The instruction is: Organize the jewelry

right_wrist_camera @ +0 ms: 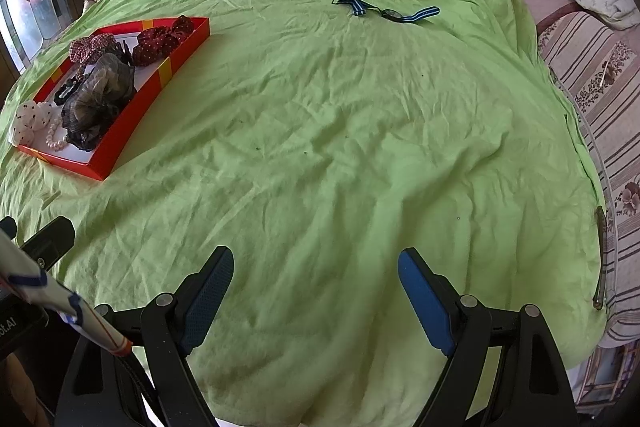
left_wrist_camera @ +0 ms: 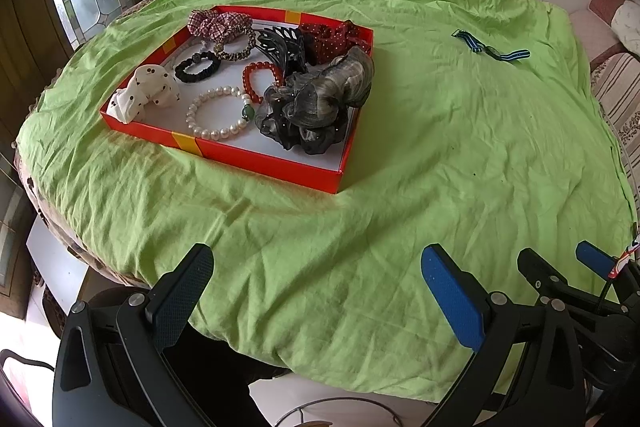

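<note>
One item lies outside the red box (left_wrist_camera: 260, 163): a watch (right_wrist_camera: 390, 13) with a blue-striped strap, upper centre of the right wrist view, upper right of the left wrist view, well apart from the box and from both grippers. Right gripper (right_wrist_camera: 316, 291) hangs over bare green cloth (right_wrist_camera: 340, 147) at the bottom of its frame, jaws spread wide, holding nothing; left gripper (left_wrist_camera: 318, 287) likewise released and empty at the bottom of its frame. Likely step: fetch the watch with the right gripper, since it sits on that side. To do it well, I'd close on the watch case or the strap right beside it rather than a loose strap end (the strap looks limp and would dangle), come down low enough to catch it without bunching the wrinkled cloth, then carry it to a free white patch of the box floor, which looks most open near the front edge. Counts in the box, left wrist view: pearl bracelet (left_wrist_camera: 218, 117) one, red bead bracelet (left_wrist_camera: 260, 81) one, black braided band (left_wrist_camera: 198, 66) one, dark claw clip (left_wrist_camera: 280, 45) one, fabric scrunchies about four (dotted white, plaid, red dotted, grey-black), plus a braided tan loop partly hidden.
</note>
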A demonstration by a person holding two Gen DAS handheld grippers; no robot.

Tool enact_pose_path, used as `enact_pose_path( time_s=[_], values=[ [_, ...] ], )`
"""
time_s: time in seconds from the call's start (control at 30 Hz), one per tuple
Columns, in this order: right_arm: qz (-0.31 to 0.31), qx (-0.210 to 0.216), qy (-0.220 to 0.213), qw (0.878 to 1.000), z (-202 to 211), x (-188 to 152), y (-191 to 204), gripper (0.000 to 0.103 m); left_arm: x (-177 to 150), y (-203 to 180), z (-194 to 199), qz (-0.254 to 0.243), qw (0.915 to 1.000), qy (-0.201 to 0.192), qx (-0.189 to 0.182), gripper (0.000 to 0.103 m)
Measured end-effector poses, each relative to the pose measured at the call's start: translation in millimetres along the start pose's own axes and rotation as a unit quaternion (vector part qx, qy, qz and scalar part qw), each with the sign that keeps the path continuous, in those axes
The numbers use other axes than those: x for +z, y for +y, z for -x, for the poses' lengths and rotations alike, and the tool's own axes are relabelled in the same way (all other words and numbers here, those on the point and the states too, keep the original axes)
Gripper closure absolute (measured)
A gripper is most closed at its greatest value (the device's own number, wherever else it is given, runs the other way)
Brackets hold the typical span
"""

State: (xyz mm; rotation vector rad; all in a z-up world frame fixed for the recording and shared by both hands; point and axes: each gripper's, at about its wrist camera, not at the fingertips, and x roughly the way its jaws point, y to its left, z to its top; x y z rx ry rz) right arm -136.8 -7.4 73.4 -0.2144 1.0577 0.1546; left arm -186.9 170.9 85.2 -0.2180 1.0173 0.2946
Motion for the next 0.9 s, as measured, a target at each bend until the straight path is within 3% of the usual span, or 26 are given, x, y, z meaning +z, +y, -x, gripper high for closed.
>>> enact_pose_path(
  time_s=[0.57,0.9],
  values=[
    [0.001,-0.001,0.001,1.000,0.0,-0.3,1.7,0.015,1.4,2.5,-0.8,0.003,1.0000,-0.002,0.000,0.000],
    [-0.003,0.007,-0.004,1.000,3.0,1.6,-0.3,0.015,16.5,13.3,17.9,0.008,0.9988,-0.041,0.024,0.000]
  ],
)
